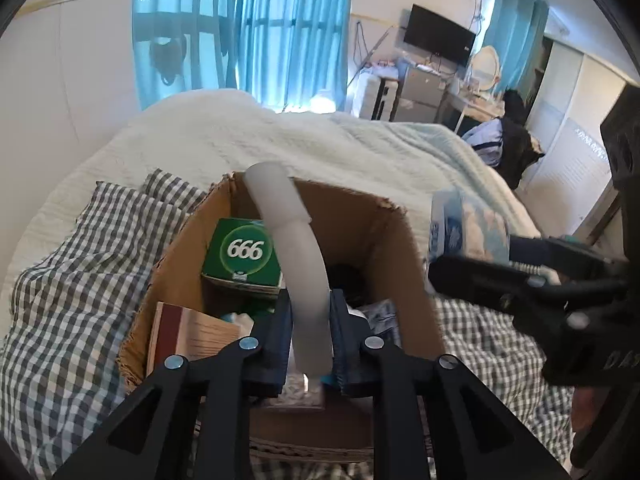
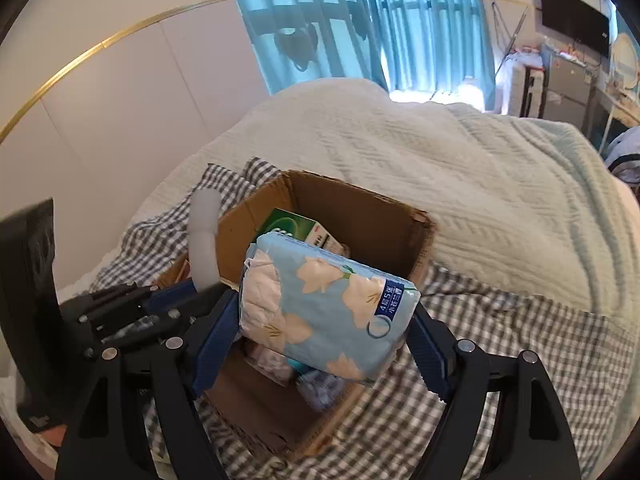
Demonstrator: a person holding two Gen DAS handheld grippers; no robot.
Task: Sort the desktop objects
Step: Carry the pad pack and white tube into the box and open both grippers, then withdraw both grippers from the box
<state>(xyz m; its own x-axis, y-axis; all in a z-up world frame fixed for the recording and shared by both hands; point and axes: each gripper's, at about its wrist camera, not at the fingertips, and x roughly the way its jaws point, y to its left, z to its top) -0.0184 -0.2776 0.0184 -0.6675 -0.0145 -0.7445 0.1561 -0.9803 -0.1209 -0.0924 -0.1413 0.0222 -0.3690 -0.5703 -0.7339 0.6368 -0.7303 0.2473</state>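
Observation:
An open cardboard box stands on a checked cloth on a bed. Inside lie a green carton marked 666 and a brown-and-red book-like pack. My left gripper is over the box's near side, shut on a white curved tube that sticks out forward between the pads. My right gripper hangs above the box, shut on a blue flowered tissue pack held across its width. The left gripper and the tube show at the left of the right wrist view.
The grey-and-white checked cloth lies under and around the box. A pale ribbed blanket covers the bed behind it. Blue curtains, a wall TV and cluttered furniture stand at the far side.

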